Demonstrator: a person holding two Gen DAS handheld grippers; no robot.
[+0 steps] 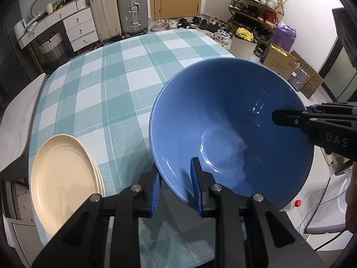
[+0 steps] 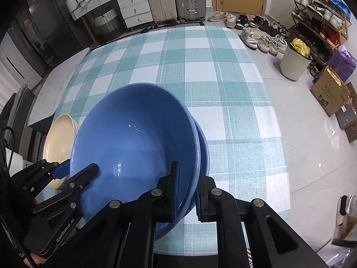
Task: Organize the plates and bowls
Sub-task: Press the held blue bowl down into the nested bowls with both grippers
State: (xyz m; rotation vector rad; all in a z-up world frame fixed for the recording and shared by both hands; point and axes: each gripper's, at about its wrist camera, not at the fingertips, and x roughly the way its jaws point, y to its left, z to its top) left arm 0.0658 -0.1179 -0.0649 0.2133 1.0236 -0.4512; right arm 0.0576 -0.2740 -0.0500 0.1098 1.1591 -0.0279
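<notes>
Blue bowl (image 2: 133, 138), rim clenched by both left tongs (image 1: 176, 187) and right tongs (image 2: 187, 189); best lowered level and squarely into the bowl beneath on the checked worktop (image 2: 223, 78)

Tilted blue bowl (image 2: 133, 143) nested over second blue bowl (image 2: 204, 154); cream plates (image 1: 62, 183) stacked beside

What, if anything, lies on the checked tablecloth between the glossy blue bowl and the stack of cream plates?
Nothing visible does. Only bare teal-and-white checked tablecloth separates the glossy blue bowl, held at its rim by the left gripper and right gripper, from the stack of cream plates.
</notes>
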